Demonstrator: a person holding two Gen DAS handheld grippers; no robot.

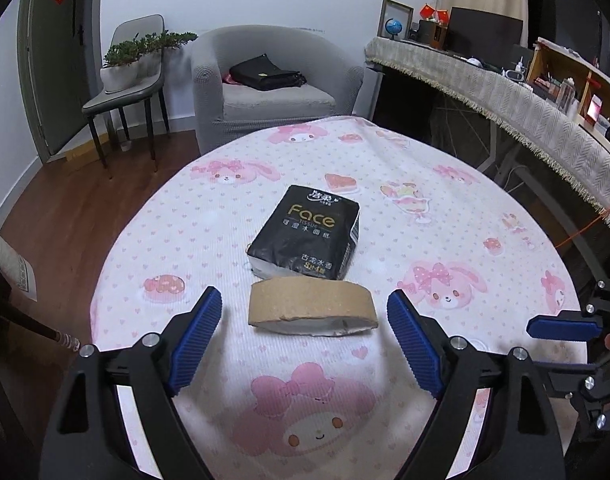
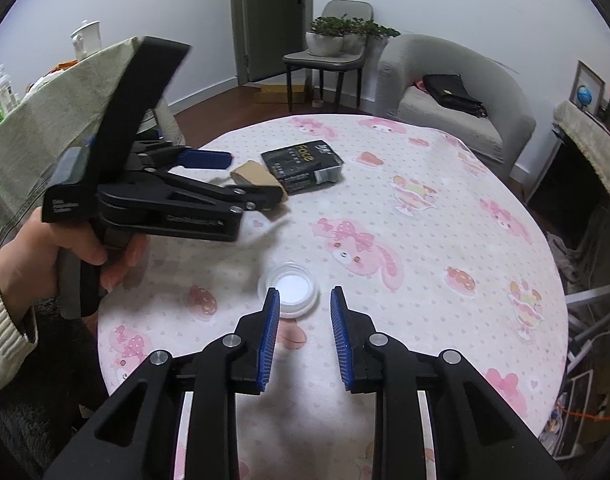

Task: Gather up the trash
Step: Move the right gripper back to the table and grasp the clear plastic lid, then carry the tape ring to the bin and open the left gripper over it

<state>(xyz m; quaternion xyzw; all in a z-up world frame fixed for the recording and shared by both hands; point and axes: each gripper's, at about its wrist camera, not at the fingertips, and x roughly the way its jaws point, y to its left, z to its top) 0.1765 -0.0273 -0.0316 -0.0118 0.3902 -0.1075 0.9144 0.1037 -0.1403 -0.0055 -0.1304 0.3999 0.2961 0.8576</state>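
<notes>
A round table (image 1: 445, 240) under a white cloth printed with pink rabbits fills both views, and everything else is placed from the black tissue pack (image 1: 305, 232) lying near its middle. Beyond the pack, off the table's far edge, stands a grey armchair (image 1: 273, 84) with a black bag (image 1: 267, 73) on its seat. Just in front of the pack, almost touching its near edge, lies a flattened brown cardboard ring (image 1: 313, 306), resting flat on the cloth with its torn whitish inner side showing. The left gripper (image 1: 305, 312) is tilted down over the near side of the pack, its blue pads spread wide on either side of the cardboard ring without touching it; nothing is held. In the right wrist view a hand (image 2: 61, 256) in a cream sleeve grips that tool's handle. Nearer the table's edge than the pack, well apart from it, sits a small clear plastic lid (image 2: 291, 286). The right gripper (image 2: 305, 300) hovers just above the lid, its jaws narrowly parted and empty.
</notes>
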